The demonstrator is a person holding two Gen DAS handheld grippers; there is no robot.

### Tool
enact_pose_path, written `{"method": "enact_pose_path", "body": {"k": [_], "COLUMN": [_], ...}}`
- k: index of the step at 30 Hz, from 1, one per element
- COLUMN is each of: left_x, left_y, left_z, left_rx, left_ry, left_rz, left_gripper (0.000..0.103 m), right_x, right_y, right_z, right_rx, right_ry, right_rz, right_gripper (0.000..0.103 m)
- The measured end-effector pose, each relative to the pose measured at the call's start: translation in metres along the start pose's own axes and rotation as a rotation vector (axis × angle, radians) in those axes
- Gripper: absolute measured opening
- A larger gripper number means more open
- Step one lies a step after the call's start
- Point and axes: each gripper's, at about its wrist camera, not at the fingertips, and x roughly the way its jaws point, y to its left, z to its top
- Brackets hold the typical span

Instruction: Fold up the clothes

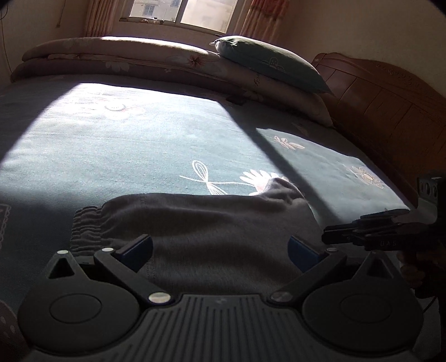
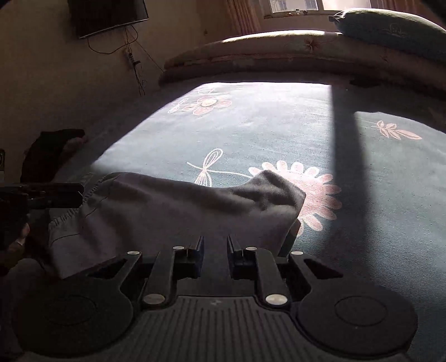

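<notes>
Left wrist view: your left gripper stands wide, fingers apart over the grey garment, gripping nothing. The garment lies on the near part of the bed, its elastic band at left. A blue-green sheet with flower prints covers the bed; sunlight crosses it, split by a dark shadow band. Folded quilts and a pillow lie at the far edge below the window. A wooden headboard stands at right.

Right wrist view: your right gripper stands narrow, a small gap showing, over the garment's near edge. A screen hangs on the far left wall.
</notes>
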Motion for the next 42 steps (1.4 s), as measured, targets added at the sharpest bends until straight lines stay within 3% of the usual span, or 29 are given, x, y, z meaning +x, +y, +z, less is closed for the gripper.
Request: {"method": "enact_pose_path", "body": {"k": [3,7,9,11,14,16,18,21,22,24,28,33,42], "left_x": [0.0,0.012,0.007,0.0,-0.005,-0.011,-0.018,-0.02,-0.019,-0.017,-0.014,-0.014,-0.022], "left_y": [-0.018,-0.017,-0.016,-0.015,-0.021,-0.033,-0.05,-0.072,-0.076,-0.083,-0.089,-0.093,-0.087], "left_z": [-0.013,-0.026,-0.025,-0.023,-0.021,-0.023,-0.026,-0.034,-0.036,-0.039,-0.046,-0.049,-0.049], "left_rx": [0.046,0.016,-0.015,-0.049,-0.074,-0.033,0.059,0.177,0.196,0.214,0.199,0.159,0.134], "left_ry": [0.036,0.154,0.14,0.116,0.102,0.084,0.068,0.07,0.074,0.087,0.101,0.107,0.105], "left_rz": [0.001,0.085,0.078,0.062,0.057,0.068,0.054,0.06,0.07,0.077,0.061,0.048,0.071], "left_gripper": [0.102,0.102,0.102,0.102,0.102,0.102,0.102,0.102,0.102,0.102,0.102,0.102,0.102], "right_x": [0.008,-0.012,-0.028,-0.043,-0.046,-0.044,-0.049,-0.057,-0.06,-0.066,-0.075,-0.052,-0.032], "right_y": [-0.004,-0.015,-0.015,-0.006,0.008,0.018,0.029,0.045,0.051,0.062,0.084,0.11,0.134], "right_z": [-0.019,-0.03,-0.033,-0.034,-0.043,-0.051,-0.064,-0.083,-0.089,-0.101,-0.126,-0.153,-0.159], "right_rx": [0.043,0.144,0.178,0.166,0.135,0.109,0.01,-0.139,-0.189,-0.289,-0.489,-0.753,-0.912], "right_ry": [0.055,0.002,-0.032,-0.057,-0.027,0.001,-0.007,-0.019,-0.023,-0.031,-0.047,-0.02,-0.055], "right_rz": [-0.04,-0.096,-0.094,-0.034,-0.01,-0.017,-0.057,-0.116,-0.136,-0.175,-0.255,-0.407,-0.5], "right_gripper": [0.02,0.027,0.027,0.027,0.034,0.035,0.037,0.054,0.06,0.061,0.071,0.071,0.074]}}
